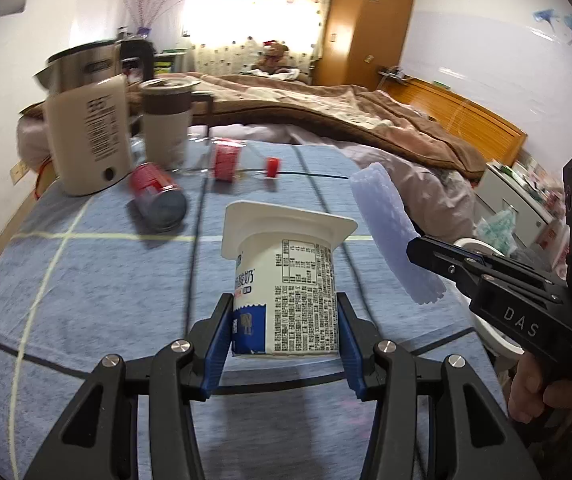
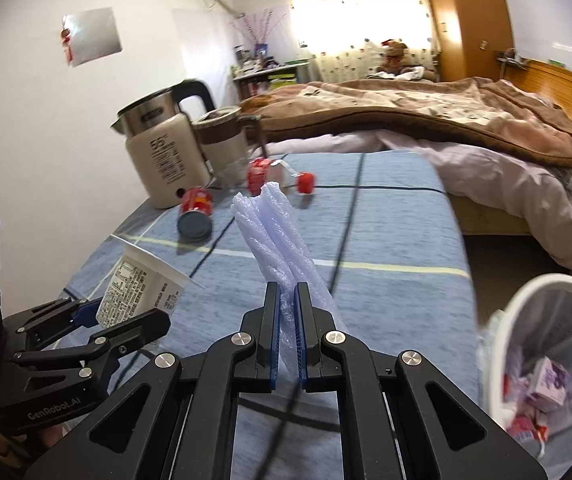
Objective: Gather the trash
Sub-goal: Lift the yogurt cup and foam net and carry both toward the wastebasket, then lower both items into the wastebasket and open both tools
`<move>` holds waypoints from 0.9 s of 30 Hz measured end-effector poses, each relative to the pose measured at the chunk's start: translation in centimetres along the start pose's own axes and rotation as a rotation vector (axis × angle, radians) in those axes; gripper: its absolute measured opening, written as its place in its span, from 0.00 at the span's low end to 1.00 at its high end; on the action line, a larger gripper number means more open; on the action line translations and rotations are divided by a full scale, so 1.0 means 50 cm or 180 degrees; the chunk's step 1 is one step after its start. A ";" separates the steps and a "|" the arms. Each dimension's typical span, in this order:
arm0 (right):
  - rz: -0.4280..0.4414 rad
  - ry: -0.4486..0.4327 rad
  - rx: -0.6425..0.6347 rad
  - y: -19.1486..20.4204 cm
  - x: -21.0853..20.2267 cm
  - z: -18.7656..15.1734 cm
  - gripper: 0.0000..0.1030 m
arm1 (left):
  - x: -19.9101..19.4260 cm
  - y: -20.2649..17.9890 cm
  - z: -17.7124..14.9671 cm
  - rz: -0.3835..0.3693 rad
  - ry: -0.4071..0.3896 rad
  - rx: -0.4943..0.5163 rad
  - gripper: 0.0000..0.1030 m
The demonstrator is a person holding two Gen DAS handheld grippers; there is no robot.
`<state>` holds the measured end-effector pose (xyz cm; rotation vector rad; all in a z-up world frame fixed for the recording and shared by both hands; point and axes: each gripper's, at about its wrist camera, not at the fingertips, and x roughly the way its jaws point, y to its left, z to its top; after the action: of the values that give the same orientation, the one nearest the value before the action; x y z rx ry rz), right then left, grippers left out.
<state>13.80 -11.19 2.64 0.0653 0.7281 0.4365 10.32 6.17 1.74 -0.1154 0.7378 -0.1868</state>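
My left gripper (image 1: 286,326) is shut on a white yogurt cup (image 1: 286,276), held upright above the blue cloth; the same left gripper (image 2: 124,314) and yogurt cup (image 2: 138,288) show at the left of the right wrist view. My right gripper (image 2: 287,320) is shut on a pale lilac foam net sleeve (image 2: 274,236), which sticks up from between the pads. In the left wrist view that right gripper (image 1: 415,246) holds the foam sleeve (image 1: 389,232) at the right. On the cloth lie a tipped red can (image 1: 158,196), a small red carton (image 1: 226,159) and a red cap (image 1: 272,167).
A white waste bin (image 2: 501,344) with several scraps inside stands low at the right, off the table edge. A cream kettle (image 1: 88,128) and a lidded mug (image 1: 166,124) stand at the far left of the blue cloth (image 1: 98,276). A bed (image 1: 365,120) with brown blankets lies behind.
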 end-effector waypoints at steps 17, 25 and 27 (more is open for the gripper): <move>-0.0431 -0.0231 0.0446 -0.166 -0.136 -0.032 0.07 | 0.031 -0.203 0.024 -0.0395 -0.0012 0.0479 0.49; -0.0737 -0.0259 0.0680 -0.255 -0.196 -0.055 0.07 | 0.049 -0.292 0.028 -0.0621 -0.0012 0.0672 0.49; -0.0803 -0.0258 0.0743 -0.280 -0.210 -0.066 0.07 | 0.058 -0.317 0.025 -0.0670 0.0021 0.0721 0.49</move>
<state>9.78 -28.47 3.87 0.2068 0.6945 0.1061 11.25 -9.87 3.43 0.0238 0.7058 -0.4698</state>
